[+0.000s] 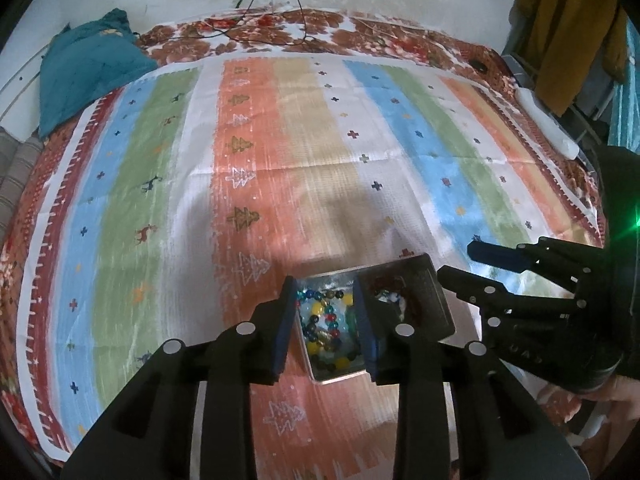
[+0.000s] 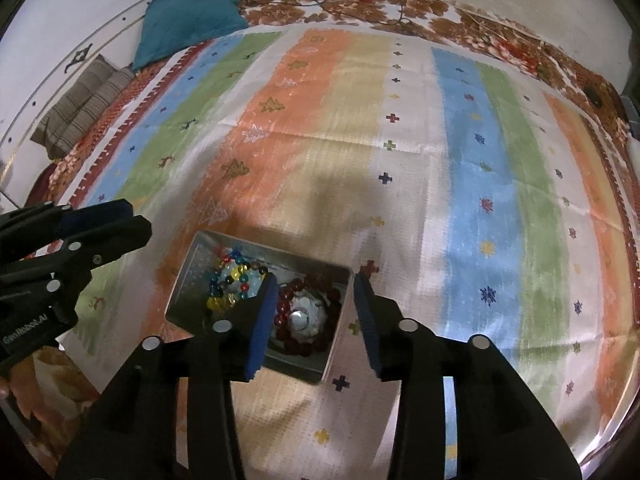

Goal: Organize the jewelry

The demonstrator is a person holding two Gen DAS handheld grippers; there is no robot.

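Item: tin [image 2: 188, 276], shallow, metal, rectangular, lid off and not in view; lies on the striped cloth [image 2: 460, 168] just ahead of both grippers

Contents, two lots lying side by side with no divider that I can see:
- multicolour beads [image 1: 326, 326]: a looped string of blue, yellow, green and dark beads, in the half that lies straight ahead of the left gripper
- red beads [image 2: 308, 312]: a dark red ring around a pale, shiny piece at its centre, which is too blurred to name; in the half that lies straight ahead of the right gripper

Left gripper [image 1: 326, 328]: jaws moderately apart, nothing between them; poised above the multicolour half; whether the fingertips touch the tin cannot be told

Right gripper [image 2: 312, 320]: jaws wide apart, empty; one finger over the middle of the tin, the other just outside its far wall, so it straddles the red half from above

Step in hand, as a judgement: both strings appear already sorted into the tin and both grippers are empty, which suggests the placing stage is at or near its end

Next move, as a judgement: lift clear without snagging beads; if a lid exists, fetching it calls for a search beyond this view

Elsewhere on the bed: teal cloth [image 2: 188, 16], well ahead and to the left
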